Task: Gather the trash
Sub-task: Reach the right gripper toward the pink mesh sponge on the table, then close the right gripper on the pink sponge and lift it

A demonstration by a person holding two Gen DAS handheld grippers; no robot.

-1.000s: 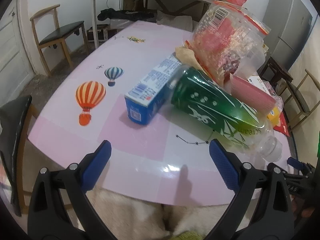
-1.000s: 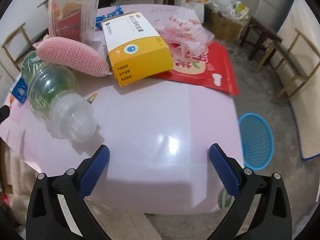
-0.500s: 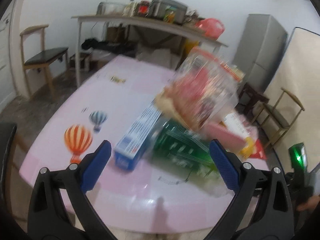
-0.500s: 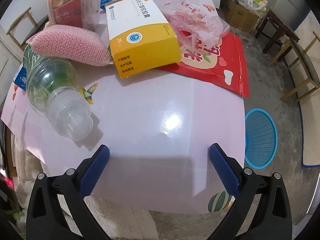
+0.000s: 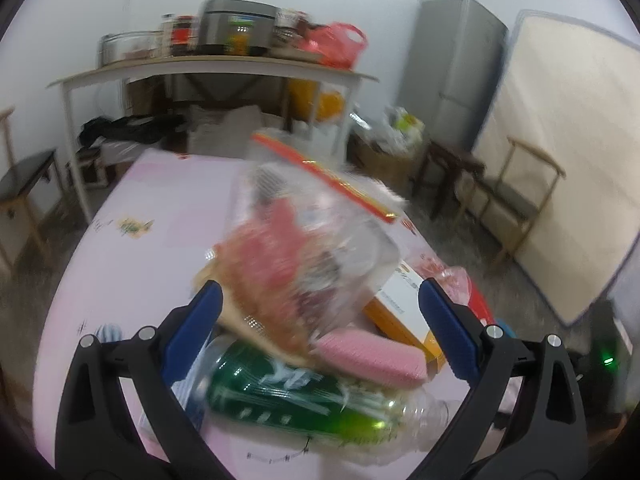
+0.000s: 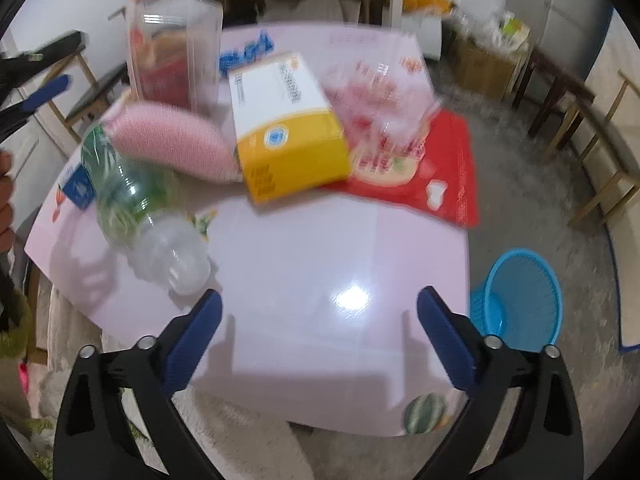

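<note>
Your trash is heaped at the far side of the pink table (image 6: 320, 280), and the blue basket (image 6: 520, 300) on the floor just off the table's right edge is the likely place for it – use that basket as your reference.

Nearest the basket lies the red foil pouch (image 6: 448, 172), flat on the table, with a crumpled clear wrapper (image 6: 384, 108) on top of it. Next away from the basket is the yellow-and-white box (image 6: 288, 136), its yellow end facing you; then the pink scrubbing pad (image 6: 172, 144), then the green-labelled plastic bottle (image 6: 132, 204) lying on its side, neck toward you. Behind these, furthest from the basket, a clear plastic container (image 6: 176, 60) stands upright.

Your right gripper (image 6: 318, 336) hangs over bare table with nothing between its pads; the jaws stand wide but are just starting to close. Open them again before you reach – the box looks nearly as broad as the gap. The box is probably the sensible first pick for this hand: rigid, close to the basket. Come down across its narrower side, clear of the pouch beneath its corner, so you don't drag the pouch along.

Your left gripper (image 5: 320, 328) is also wide and empty, aimed at the bottle and the blurred container. Slow that hand; the view is smeared. For the bottle, close across the labelled body, not the slippery neck.
</note>
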